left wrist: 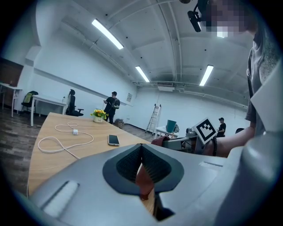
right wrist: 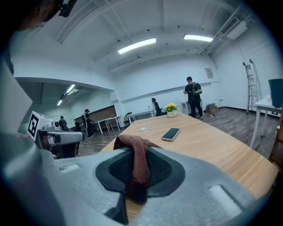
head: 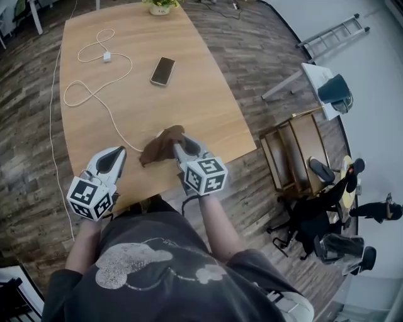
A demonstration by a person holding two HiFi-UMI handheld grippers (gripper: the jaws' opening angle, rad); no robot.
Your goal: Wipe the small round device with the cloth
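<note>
My right gripper (head: 180,146) is shut on a brown cloth (head: 158,148), which hangs from its jaws above the wooden table's (head: 208,107) near edge. In the right gripper view the cloth (right wrist: 139,161) drapes over and down between the dark pads. My left gripper (head: 118,154) sits a little to the left of the cloth, jaws together. Between its pads, the left gripper view shows a small reddish-brown thing (left wrist: 144,180), apparently the small device; its shape is mostly hidden. The right gripper (left wrist: 179,142) and the cloth (left wrist: 160,140) show just to its right.
A phone (head: 163,70) lies face up mid-table. A white cable (head: 94,91) with a charger block (head: 107,56) loops over the left half. A flower pot (head: 160,6) stands at the far end. A wooden cabinet (head: 296,157), chairs and a ladder (head: 334,31) stand right of the table.
</note>
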